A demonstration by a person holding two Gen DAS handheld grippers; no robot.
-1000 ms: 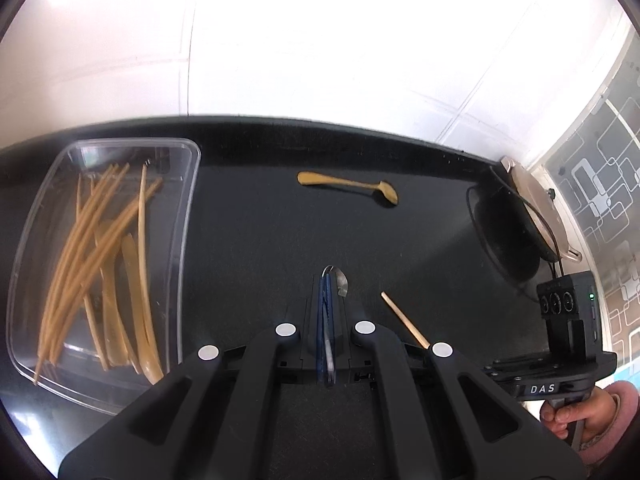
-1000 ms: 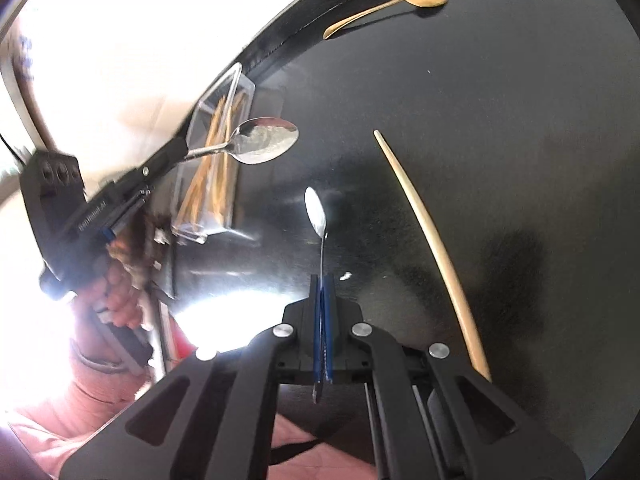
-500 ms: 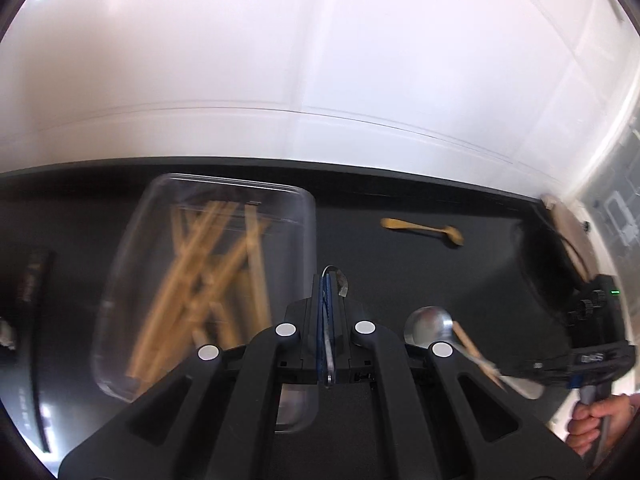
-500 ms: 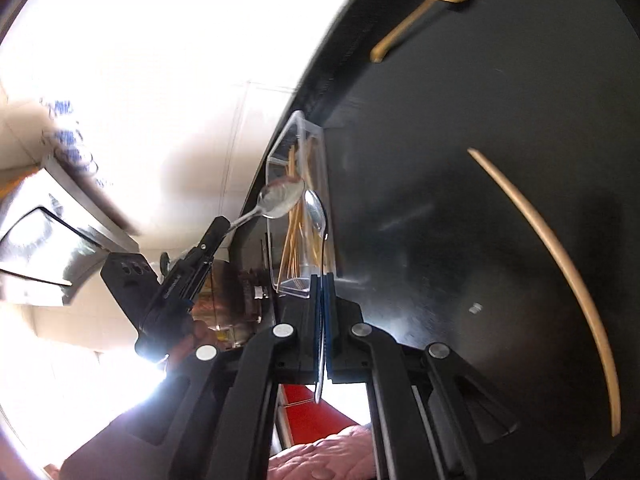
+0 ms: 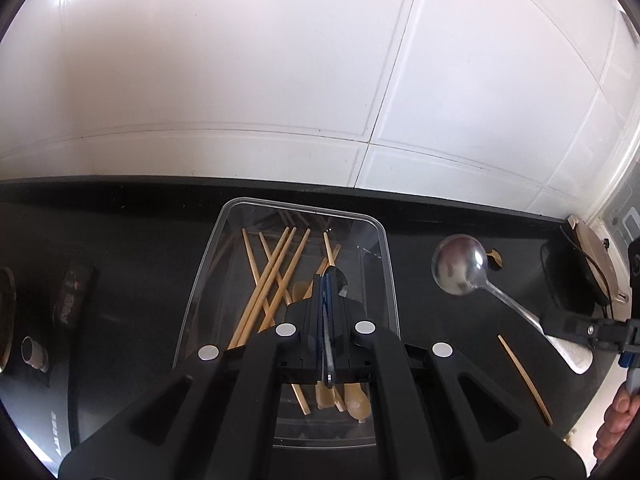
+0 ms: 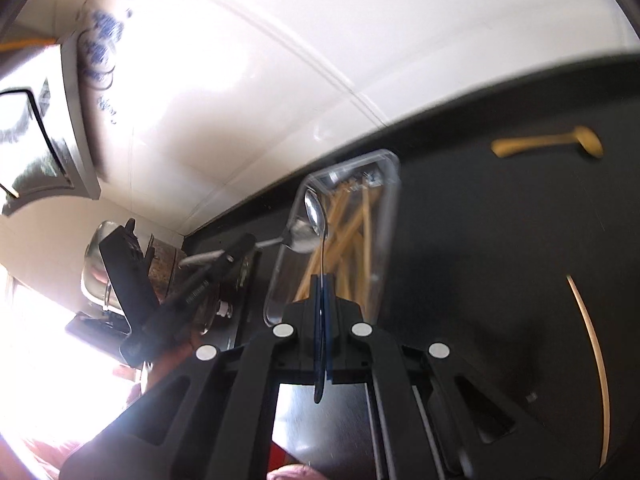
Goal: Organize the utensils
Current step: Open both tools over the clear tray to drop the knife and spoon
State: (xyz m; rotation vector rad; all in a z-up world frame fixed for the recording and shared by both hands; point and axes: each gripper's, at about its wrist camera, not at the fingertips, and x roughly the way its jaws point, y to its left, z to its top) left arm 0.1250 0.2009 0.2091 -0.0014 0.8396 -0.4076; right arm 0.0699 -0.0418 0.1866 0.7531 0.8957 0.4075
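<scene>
Over the clear bin (image 5: 384,264), held low between the clenched jaws of the left gripper (image 5: 327,280): a steel spoon (image 5: 339,280), edge-on, only its bowl tip showing. Inside the bin, chopsticks (image 5: 264,280) crossed in a loose heap, plus pale wooden spoons (image 5: 354,400) at the near end. Off to the right above the black counter (image 5: 120,240), a second steel spoon (image 5: 460,266), bowl up, handle pinched in the right gripper (image 5: 560,326) (fingers (image 5: 616,420) of the hand visible at the frame edge). On the counter beneath it, one loose chopstick (image 5: 524,376); behind the spoon bowl, a sliver of a gold-coloured spoon (image 5: 496,258).

From the right wrist: right gripper (image 6: 322,280) shut tight on its spoon (image 6: 316,210), bowl out front over the bin (image 6: 390,216). Left gripper (image 6: 236,250) seen side-on with its spoon (image 6: 300,238) (blurred) reaching toward the bin. Gold spoon (image 6: 548,146) whole here, lying near the back edge; loose chopstick (image 6: 592,344) at right.

Writing: pale lettering on the left gripper's side and on a dark slab (image 5: 48,436) at lower left, both unreadable. Only the left view shows the small metal cup (image 5: 34,354) on the counter; only the right view shows the blue-patterned wall tile (image 6: 104,28).
</scene>
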